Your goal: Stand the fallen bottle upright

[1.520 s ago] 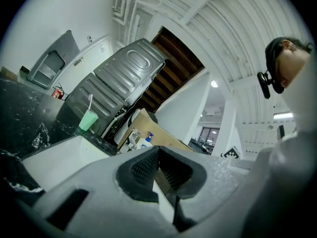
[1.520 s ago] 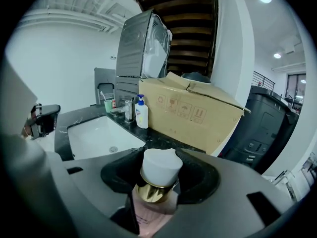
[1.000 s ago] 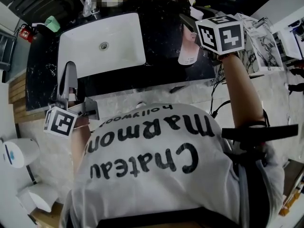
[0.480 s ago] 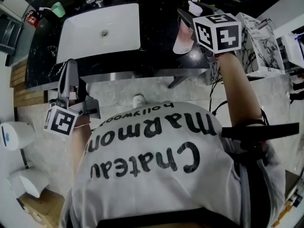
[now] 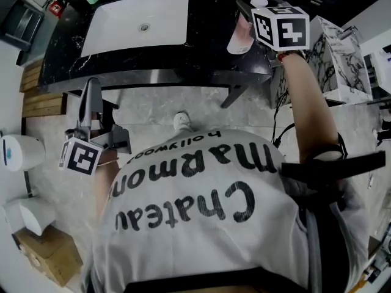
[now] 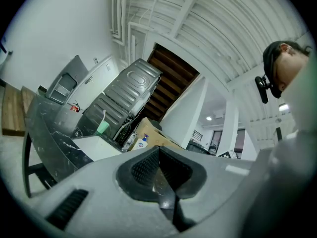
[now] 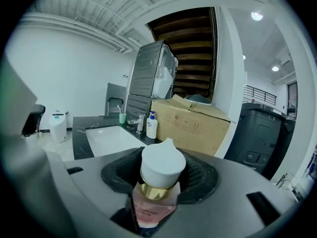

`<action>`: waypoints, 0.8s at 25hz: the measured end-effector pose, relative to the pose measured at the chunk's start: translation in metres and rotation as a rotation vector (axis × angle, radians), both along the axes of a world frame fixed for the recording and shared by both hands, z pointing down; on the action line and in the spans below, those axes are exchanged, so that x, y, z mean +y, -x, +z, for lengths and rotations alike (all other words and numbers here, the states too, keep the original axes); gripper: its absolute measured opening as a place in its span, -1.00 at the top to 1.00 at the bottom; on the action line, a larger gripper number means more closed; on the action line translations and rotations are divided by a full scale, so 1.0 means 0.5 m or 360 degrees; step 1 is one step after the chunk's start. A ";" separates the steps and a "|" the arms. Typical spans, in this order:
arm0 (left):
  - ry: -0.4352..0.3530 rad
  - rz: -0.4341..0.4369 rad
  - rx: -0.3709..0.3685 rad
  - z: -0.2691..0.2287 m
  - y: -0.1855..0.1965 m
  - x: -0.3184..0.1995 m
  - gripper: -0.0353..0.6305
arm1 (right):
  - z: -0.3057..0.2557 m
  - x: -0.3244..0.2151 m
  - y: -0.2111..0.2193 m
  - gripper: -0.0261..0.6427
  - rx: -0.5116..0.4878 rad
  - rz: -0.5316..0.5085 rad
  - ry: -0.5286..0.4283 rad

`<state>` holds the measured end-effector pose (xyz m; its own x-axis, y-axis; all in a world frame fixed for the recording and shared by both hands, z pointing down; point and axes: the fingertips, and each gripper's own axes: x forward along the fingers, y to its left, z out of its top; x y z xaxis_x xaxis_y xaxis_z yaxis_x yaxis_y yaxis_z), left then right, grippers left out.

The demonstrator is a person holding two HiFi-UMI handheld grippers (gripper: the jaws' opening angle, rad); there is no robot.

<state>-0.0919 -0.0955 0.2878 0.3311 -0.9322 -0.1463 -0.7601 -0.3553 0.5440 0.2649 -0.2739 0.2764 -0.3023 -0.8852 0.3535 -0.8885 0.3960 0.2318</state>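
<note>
While clamped, bottle [image 7: 157,190] btwn R jaws

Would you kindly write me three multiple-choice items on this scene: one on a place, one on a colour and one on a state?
1. Where is the bottle?
A. in the sink
B. between the jaws of the right gripper
C. on the floor

2. What colour is the bottle's cap?
A. green
B. black
C. white

3. How do the jaws of the left gripper stand?
A. together, with nothing between them
B. wide apart
C. clamped on a cup

Answers:
1 B: the right gripper view shows the jaws clamped on its sides.
2 C: the cap shows plain white in that same view.
3 A: the left gripper view shows the jaws meeting, empty.
</note>
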 end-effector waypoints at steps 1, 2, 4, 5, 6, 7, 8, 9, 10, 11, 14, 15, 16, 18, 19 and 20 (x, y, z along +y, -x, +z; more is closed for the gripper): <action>-0.0001 -0.0018 0.0001 -0.001 0.005 0.012 0.85 | -0.001 0.003 -0.001 0.35 0.0006 0.0004 -0.0011; -0.0005 -0.0033 0.0000 -0.003 0.009 0.022 0.85 | 0.000 0.006 -0.003 0.35 0.0013 0.0010 -0.0016; -0.0028 -0.0055 -0.0008 -0.010 0.015 0.042 0.85 | 0.007 0.011 -0.007 0.35 0.0017 0.0029 -0.0011; -0.0042 -0.0064 -0.0013 -0.015 0.018 0.051 0.85 | 0.009 0.013 -0.009 0.35 0.0016 0.0036 -0.0010; -0.0055 -0.0073 -0.0016 -0.020 0.020 0.059 0.85 | 0.010 0.013 -0.010 0.35 0.0014 0.0040 -0.0011; -0.0064 -0.0085 -0.0019 -0.024 0.024 0.067 0.85 | 0.009 0.013 -0.008 0.35 0.0012 0.0038 -0.0014; -0.0068 -0.0099 -0.0020 -0.025 0.028 0.075 0.85 | 0.007 0.013 -0.006 0.35 0.0009 0.0035 -0.0019; -0.0067 -0.0114 -0.0019 -0.025 0.033 0.082 0.85 | 0.005 0.012 -0.005 0.35 0.0007 0.0037 -0.0023; -0.0062 -0.0126 -0.0014 -0.023 0.037 0.089 0.85 | 0.005 0.013 -0.006 0.35 0.0007 0.0043 -0.0027; -0.0054 -0.0137 -0.0006 -0.020 0.040 0.095 0.85 | 0.004 0.013 -0.006 0.35 0.0007 0.0049 -0.0031; -0.0039 -0.0159 -0.0001 -0.014 0.046 0.114 0.85 | 0.004 0.018 -0.005 0.35 0.0010 0.0048 -0.0051; -0.0040 -0.0166 -0.0011 -0.016 0.048 0.120 0.85 | 0.004 0.020 -0.005 0.35 0.0008 0.0051 -0.0059; -0.0039 -0.0175 -0.0023 -0.017 0.051 0.126 0.85 | 0.004 0.021 -0.004 0.35 0.0005 0.0053 -0.0069; -0.0025 -0.0198 -0.0040 -0.015 0.061 0.140 0.85 | 0.003 0.024 -0.004 0.35 -0.0002 0.0051 -0.0085; -0.0016 -0.0210 -0.0045 -0.012 0.066 0.146 0.85 | 0.003 0.025 -0.005 0.35 -0.0004 0.0053 -0.0087; -0.0006 -0.0221 -0.0049 -0.010 0.071 0.152 0.85 | 0.004 0.026 -0.007 0.35 -0.0006 0.0054 -0.0088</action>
<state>-0.1275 -0.0197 0.2828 0.2036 -0.9687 -0.1417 -0.8185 -0.2478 0.5184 0.2682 -0.2609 0.2782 -0.2729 -0.9132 0.3027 -0.9022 0.3522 0.2491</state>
